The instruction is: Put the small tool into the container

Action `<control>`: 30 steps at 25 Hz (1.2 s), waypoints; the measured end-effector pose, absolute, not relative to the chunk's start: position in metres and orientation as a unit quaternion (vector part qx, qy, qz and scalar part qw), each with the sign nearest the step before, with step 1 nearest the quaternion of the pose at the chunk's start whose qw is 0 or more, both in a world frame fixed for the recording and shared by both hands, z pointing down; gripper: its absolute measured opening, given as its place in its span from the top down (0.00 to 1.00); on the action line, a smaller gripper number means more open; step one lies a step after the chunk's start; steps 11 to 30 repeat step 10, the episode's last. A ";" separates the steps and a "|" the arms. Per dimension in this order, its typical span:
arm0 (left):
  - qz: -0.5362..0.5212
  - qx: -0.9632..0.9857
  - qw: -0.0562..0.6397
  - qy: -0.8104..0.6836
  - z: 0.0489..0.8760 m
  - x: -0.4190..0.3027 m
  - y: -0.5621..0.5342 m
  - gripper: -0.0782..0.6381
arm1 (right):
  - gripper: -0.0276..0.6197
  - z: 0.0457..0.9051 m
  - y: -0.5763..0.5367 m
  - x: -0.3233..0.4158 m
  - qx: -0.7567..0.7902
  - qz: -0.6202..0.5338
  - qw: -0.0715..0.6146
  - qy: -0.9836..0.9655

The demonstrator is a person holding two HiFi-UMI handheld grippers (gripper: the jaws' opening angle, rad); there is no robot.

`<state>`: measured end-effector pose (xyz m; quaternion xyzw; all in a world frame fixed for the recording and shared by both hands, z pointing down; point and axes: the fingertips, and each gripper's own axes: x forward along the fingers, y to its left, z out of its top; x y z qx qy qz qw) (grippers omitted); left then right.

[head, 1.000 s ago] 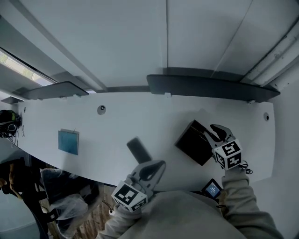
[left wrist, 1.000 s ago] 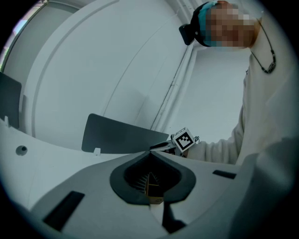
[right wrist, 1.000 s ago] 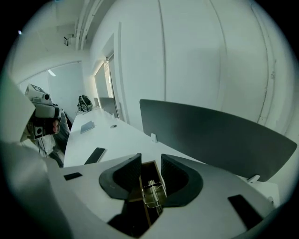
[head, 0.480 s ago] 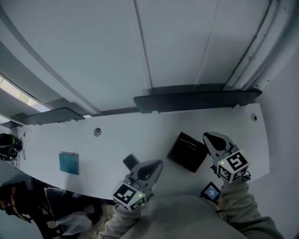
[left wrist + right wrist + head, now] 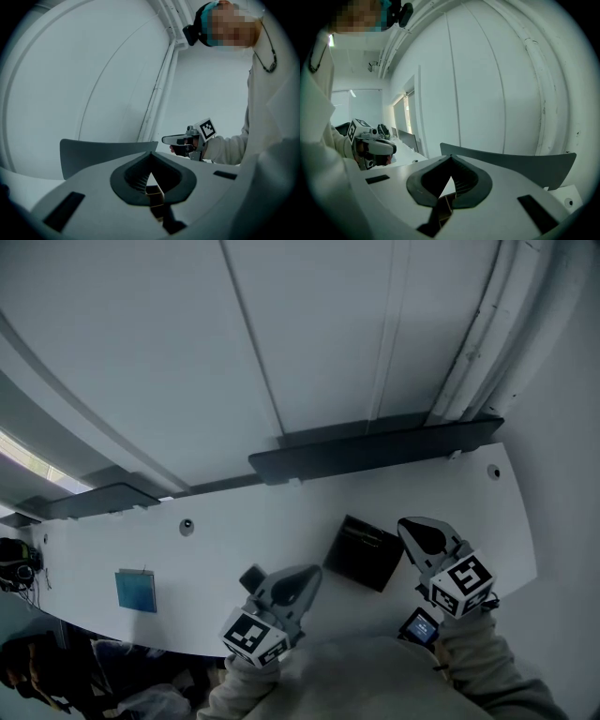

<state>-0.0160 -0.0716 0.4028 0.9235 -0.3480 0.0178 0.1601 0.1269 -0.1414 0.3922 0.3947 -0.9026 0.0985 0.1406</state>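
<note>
At the far left, well away from either pair of fingers, a blue square panel (image 5: 136, 590) lies on the white tabletop (image 5: 281, 521). Next comes a small dark grey block (image 5: 250, 577), lying just to the left of the left gripper (image 5: 312, 573) and partly hidden behind its body. It is the only loose small thing I can see, so I take it to be the small tool, though I cannot be sure. If so, it is outside the container and nothing holds it.

The left fingers are closed tip to tip with nothing between them. They point across the tabletop toward the wall, clear of the surface.

Just right of their tips, and between the two grippers, sits the black container (image 5: 372, 531). Its inside is too dark to show whether anything lies in it. The right gripper (image 5: 408, 527) hangs at the container's right edge with its fingers also pressed together and empty. A small lit screen (image 5: 419, 624) sits behind them, near the person's sleeve.

The block looks stiff, flat-sided and light, not fragile. I would open the left fingers and pinch it across its narrow width near the middle. That should keep it from swinging on the short carry rightward to the container.
</note>
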 end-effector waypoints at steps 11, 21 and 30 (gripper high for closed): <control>0.018 0.928 0.160 -0.336 0.403 -0.010 -0.064 0.89 | 0.93 0.388 -0.134 0.137 0.405 0.100 0.139 -0.898; 0.018 0.928 0.160 -0.336 0.403 -0.010 -0.064 0.89 | 0.93 0.388 -0.134 0.137 0.405 0.100 0.139 -0.898; 0.018 0.928 0.160 -0.336 0.403 -0.010 -0.064 0.89 | 0.93 0.388 -0.134 0.137 0.405 0.100 0.139 -0.898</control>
